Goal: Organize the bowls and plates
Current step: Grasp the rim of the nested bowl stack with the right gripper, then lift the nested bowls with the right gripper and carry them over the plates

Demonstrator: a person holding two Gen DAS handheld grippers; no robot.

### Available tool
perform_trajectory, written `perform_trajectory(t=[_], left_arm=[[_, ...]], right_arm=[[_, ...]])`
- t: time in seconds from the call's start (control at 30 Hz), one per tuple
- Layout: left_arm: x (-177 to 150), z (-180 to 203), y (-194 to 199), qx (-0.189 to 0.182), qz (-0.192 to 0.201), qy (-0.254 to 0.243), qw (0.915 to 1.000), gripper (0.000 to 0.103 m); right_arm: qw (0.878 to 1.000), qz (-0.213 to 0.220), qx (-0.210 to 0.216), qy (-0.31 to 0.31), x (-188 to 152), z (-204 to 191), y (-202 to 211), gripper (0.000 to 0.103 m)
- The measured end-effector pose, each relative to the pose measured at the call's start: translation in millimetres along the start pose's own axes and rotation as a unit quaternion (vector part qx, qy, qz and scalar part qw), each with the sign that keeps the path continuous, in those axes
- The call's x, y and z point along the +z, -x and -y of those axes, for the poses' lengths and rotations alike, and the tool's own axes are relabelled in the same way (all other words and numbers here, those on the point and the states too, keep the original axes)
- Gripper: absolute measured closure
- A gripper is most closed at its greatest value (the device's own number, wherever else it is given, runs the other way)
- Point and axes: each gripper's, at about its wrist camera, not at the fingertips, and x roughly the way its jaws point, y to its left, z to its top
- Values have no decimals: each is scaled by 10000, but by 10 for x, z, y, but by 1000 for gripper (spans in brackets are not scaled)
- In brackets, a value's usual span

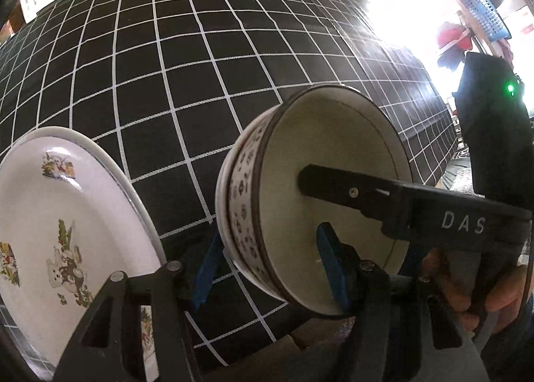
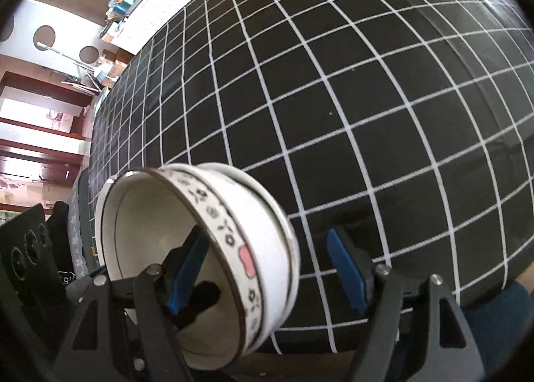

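Bowls (image 1: 320,201), nested, sit near the table's (image 1: 200,81) edge beside the stacked plates (image 1: 66,221). Both left tongs (image 1: 270,268) and right tongs (image 2: 267,271) straddle the wall, spread, not yet clamping. Closing evenly on the rim should prevent tipping or slipping.

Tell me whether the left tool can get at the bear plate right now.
Probably not yet: the left tool straddles the wall of the stacked bowls. Once clear, the plate lies close beside, with nothing between.
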Motion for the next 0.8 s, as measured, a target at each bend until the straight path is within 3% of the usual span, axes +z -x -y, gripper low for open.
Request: perform_trajectory(t=[0.23, 0.37, 0.67, 0.8], left_arm=[[-28, 41, -17, 50, 12, 57, 10000, 49], [-51, 80, 2, 104, 24, 59, 9999, 47], [-16, 198, -77, 131, -1, 13, 9999, 39], [-3, 214, -95, 157, 40, 78, 9998, 39]], right_arm=[[9990, -176, 346, -239, -22, 155, -11, 26], [9986, -200, 418, -273, -71, 122, -14, 31], [9991, -49, 285, -302, -157, 49, 15, 33], [9978, -97, 263, -594, -158, 61, 10, 33]])
